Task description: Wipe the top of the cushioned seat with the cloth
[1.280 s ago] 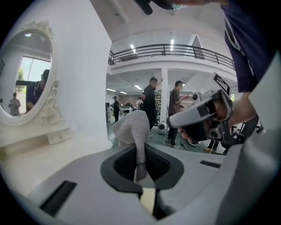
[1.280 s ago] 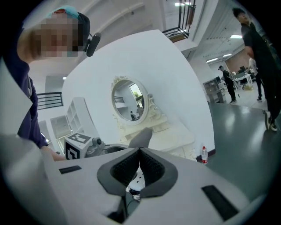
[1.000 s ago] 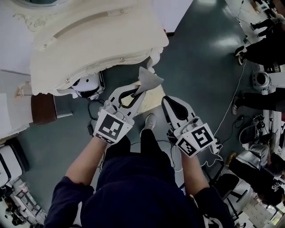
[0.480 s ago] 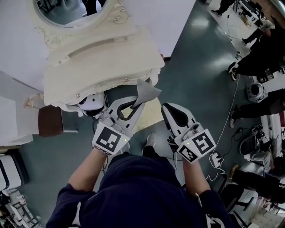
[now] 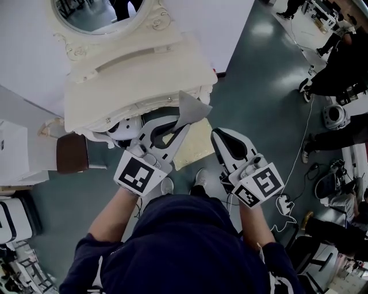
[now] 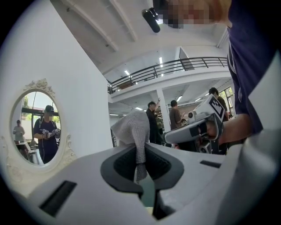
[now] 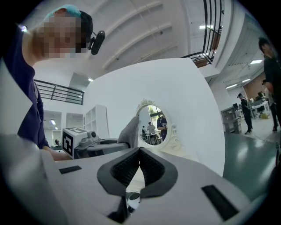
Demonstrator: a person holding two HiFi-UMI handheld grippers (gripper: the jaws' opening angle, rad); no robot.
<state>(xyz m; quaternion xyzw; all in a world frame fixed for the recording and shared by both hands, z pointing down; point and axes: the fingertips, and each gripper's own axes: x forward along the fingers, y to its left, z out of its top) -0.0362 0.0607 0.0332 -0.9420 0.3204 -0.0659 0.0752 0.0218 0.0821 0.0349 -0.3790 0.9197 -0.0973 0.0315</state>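
Far left: we see a brown box [image 5: 72,154] just beside the vanity's left end.
Vanity [image 5: 138,74]: cream and carved, with an oval mirror [image 5: 100,11] above it. It fills the upper left of the head view.
Left gripper [image 5: 179,119]: our jaws are pressed together on the cloth, with a narrow strip of it pinched between the pads. The gripper points toward the vanity's front edge.
Cloth [image 5: 193,108]: grey and bunched. Most of it sticks out past the jaw tips as a pointed flap. In the left gripper view it stands up in the air and touches nothing but the jaws.
Seat [image 5: 198,146]: a pale cream cushion top, low between our two grippers and just in front of the vanity. From the head view the cloth shows over its far edge, held up and not lying on it.
Right gripper [image 5: 218,135]: our jaws are closed pad to pad with nothing between them. It sits beside the left gripper, apart from it, over the seat's right side.
Far right: we see people [image 5: 339,69] standing on the dark green floor [image 5: 259,86], well apart from us.
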